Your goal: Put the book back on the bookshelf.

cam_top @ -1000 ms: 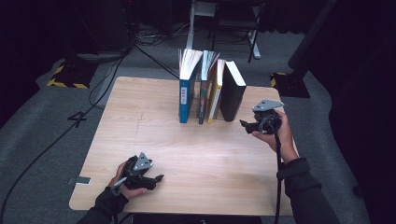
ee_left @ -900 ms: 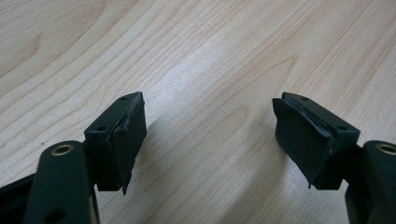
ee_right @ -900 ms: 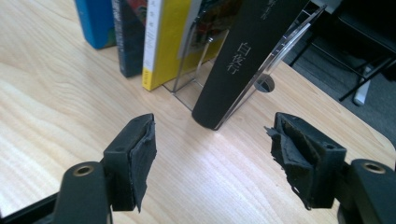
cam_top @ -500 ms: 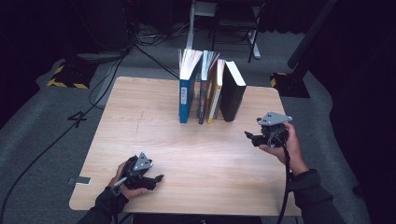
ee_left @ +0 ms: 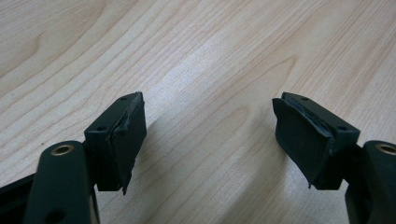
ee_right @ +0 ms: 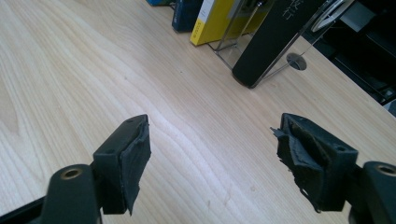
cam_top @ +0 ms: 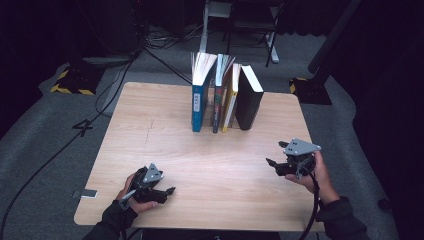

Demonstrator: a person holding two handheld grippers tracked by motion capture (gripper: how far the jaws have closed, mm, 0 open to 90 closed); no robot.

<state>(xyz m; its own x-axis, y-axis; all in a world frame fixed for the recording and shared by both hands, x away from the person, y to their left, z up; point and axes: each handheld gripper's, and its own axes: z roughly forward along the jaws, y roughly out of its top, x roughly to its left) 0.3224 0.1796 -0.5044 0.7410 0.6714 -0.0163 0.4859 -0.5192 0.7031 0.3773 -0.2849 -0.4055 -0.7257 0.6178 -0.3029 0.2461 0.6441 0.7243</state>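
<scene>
Upright black hardcover book (cam_top: pixel 248 97), last in the row at the far edge of the light wooden table (cam_top: pixel 210 165), is faced by the right gripper (cam_top: pixel 274 163), well apart, jaws wide and empty; left gripper (cam_top: pixel 167 192) likewise wide and empty at the table's near edge.

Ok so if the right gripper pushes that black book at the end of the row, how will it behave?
The black book looks thick and hardbound, so probably stiff and fairly heavy. It stands leaning at the row's end against a thin wire stand, so a sideways push may tip it rather than slide it. Its cover looks smooth, possibly slippery.
</scene>
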